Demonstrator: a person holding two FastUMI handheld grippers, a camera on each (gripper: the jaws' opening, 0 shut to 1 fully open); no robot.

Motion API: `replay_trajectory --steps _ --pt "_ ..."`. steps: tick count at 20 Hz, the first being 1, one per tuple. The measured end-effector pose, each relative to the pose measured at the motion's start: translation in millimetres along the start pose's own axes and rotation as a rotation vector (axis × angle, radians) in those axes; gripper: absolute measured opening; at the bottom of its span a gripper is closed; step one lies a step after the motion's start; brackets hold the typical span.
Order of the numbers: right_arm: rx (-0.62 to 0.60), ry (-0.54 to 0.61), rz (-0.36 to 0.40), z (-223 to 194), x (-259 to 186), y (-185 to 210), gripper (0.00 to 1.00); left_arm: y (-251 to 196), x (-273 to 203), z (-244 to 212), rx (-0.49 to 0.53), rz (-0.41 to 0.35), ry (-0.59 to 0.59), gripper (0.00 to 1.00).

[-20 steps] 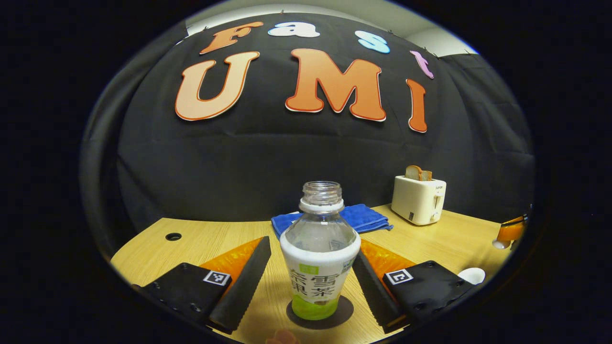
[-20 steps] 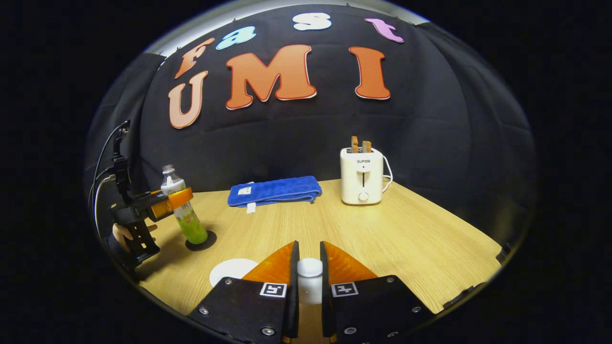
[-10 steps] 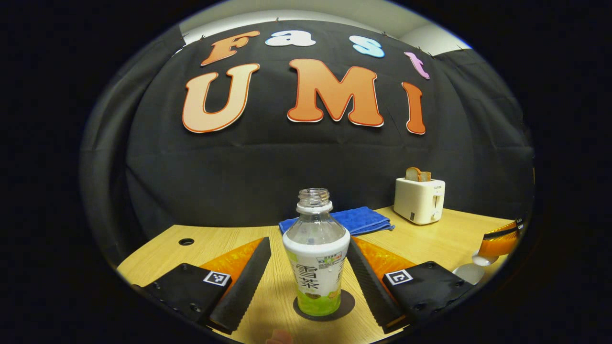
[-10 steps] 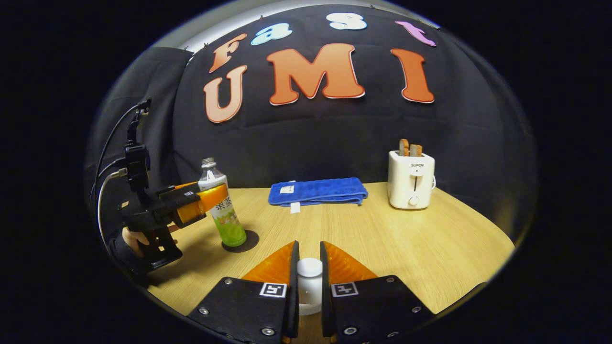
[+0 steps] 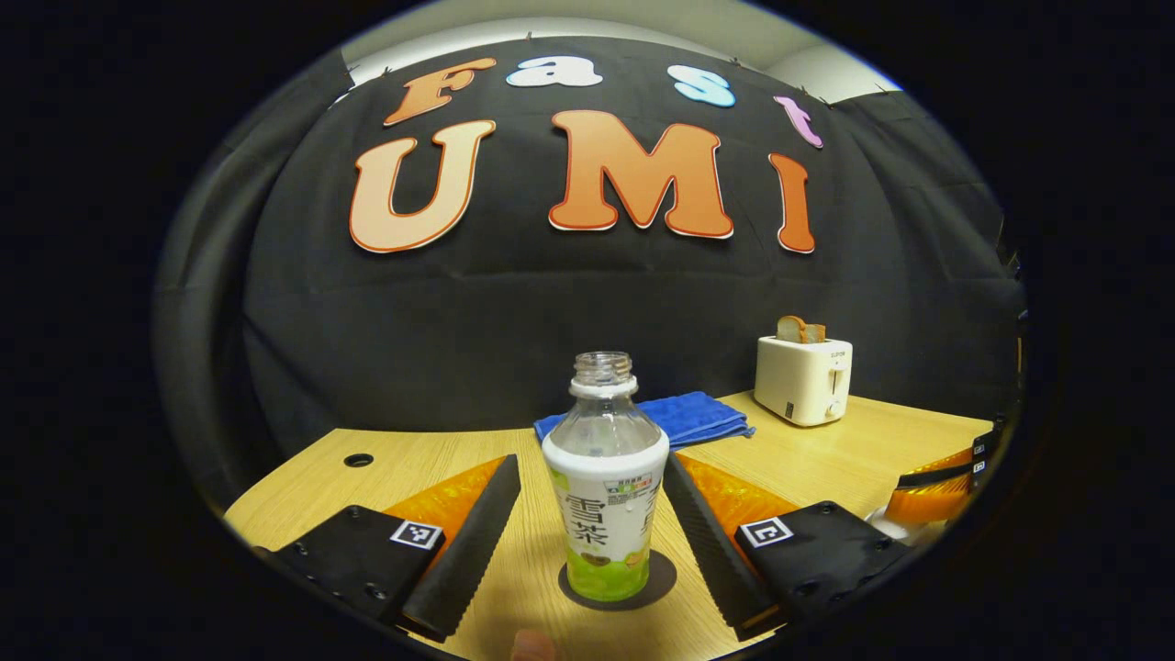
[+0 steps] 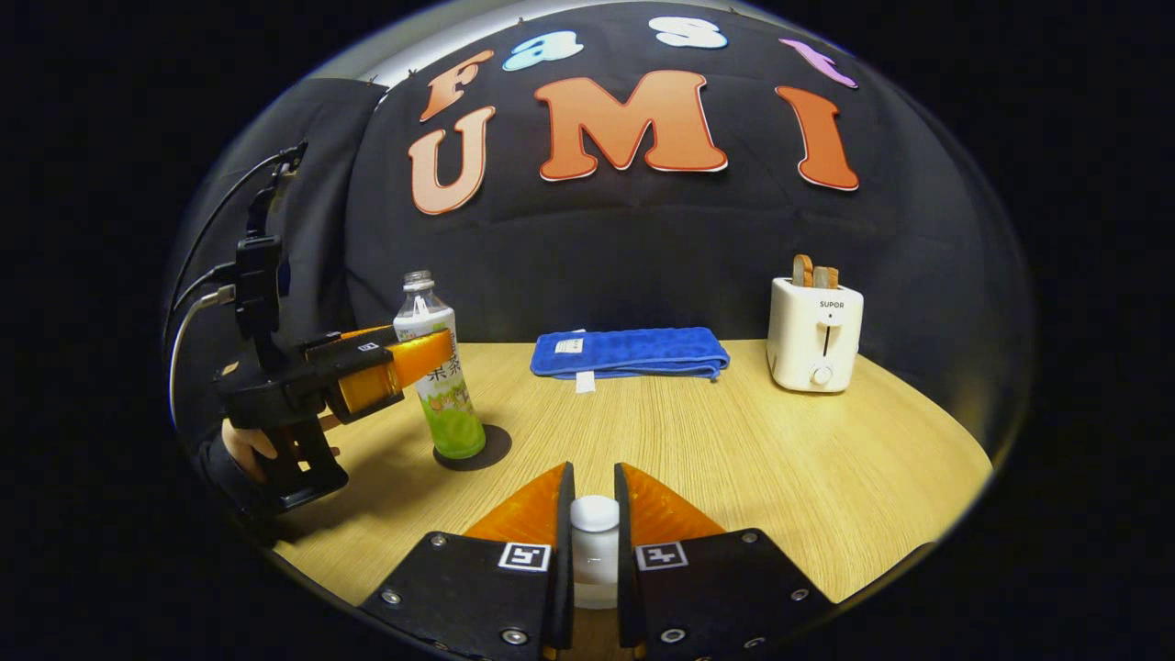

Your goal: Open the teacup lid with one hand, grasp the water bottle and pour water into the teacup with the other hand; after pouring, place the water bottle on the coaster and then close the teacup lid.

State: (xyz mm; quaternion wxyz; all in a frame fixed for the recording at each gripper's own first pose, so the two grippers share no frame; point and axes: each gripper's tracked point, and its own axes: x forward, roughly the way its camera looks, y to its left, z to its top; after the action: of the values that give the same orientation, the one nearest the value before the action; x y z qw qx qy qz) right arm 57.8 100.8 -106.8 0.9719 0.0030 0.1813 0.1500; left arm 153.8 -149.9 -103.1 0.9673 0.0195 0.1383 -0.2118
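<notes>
The uncapped water bottle [image 5: 606, 477], clear with a white and green label, stands upright on the dark round coaster [image 5: 656, 578]. My left gripper [image 5: 592, 464] is open, a finger on each side of the bottle and a gap on the left. In the right gripper view, the bottle [image 6: 439, 376], coaster [image 6: 491, 450] and left gripper [image 6: 413, 360] sit at the left, held by a hand. My right gripper [image 6: 593, 477] is shut on the white knob of the teacup lid [image 6: 595, 516]. The teacup under it is hidden. From the left gripper view, the right gripper [image 5: 936, 473] hangs low at the far right.
On the wooden table [image 6: 734, 459], a folded blue towel [image 6: 630, 352] lies at the back. A white toaster [image 6: 815, 336] holding bread slices stands at the back right. A cable hole [image 5: 358, 459] is at the table's back left.
My left gripper has let go of the bottle and drawn back a little. My right gripper has carried the lid leftward and down, over the white cup seen earlier.
</notes>
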Motion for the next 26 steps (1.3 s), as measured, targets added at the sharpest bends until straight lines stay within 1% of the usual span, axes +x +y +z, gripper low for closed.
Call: replay_trajectory --steps 2,4,6,10,11,13,14,15,17,18,19,20,22,26 --pt "-0.015 0.005 -0.001 -4 2 1 0.19 2 -5 -2 -0.003 0.009 0.003 0.99" --pt "-0.019 0.007 0.009 -8 4 3 0.21 3 -9 -6 -0.002 0.019 0.007 1.00" --pt "-0.023 0.008 0.002 -10 5 1 0.23 4 -14 -8 -0.001 0.029 0.011 1.00" --pt "-0.007 0.005 0.001 -10 1 0 0.31 0 -26 -9 -0.009 0.033 0.013 1.00" --pt "-0.004 0.003 0.002 -9 -2 0 0.36 -1 -31 -8 -0.008 0.034 0.010 1.00" --pt "0.005 -0.020 -0.003 -2 -8 -3 0.53 -3 -42 -5 0.004 0.041 0.004 1.00" --pt "0.007 -0.035 -0.007 3 -13 -5 0.58 -4 -49 -6 0.012 0.051 0.002 1.00" --pt "0.008 -0.050 -0.015 9 -18 -9 0.64 -4 -56 -4 0.015 0.060 -0.001 1.00" --pt "0.010 -0.080 -0.034 18 -30 -17 0.83 -7 -73 0 0.019 0.077 -0.006 1.00" --pt "0.013 -0.092 -0.046 22 -39 -23 0.88 -6 -82 0 0.021 0.092 -0.003 0.99" --pt "0.016 -0.103 -0.053 25 -47 -29 0.95 -7 -90 3 0.018 0.102 -0.003 1.00" --pt "0.022 -0.114 -0.059 28 -54 -34 0.97 -9 -100 6 0.011 0.109 -0.004 1.00" --pt "0.034 -0.132 -0.080 31 -70 -50 0.97 -10 -118 10 0.003 0.131 -0.002 1.00" --pt "0.040 -0.174 -0.151 38 -102 -91 0.97 -8 -151 22 -0.001 0.193 -0.019 1.00"
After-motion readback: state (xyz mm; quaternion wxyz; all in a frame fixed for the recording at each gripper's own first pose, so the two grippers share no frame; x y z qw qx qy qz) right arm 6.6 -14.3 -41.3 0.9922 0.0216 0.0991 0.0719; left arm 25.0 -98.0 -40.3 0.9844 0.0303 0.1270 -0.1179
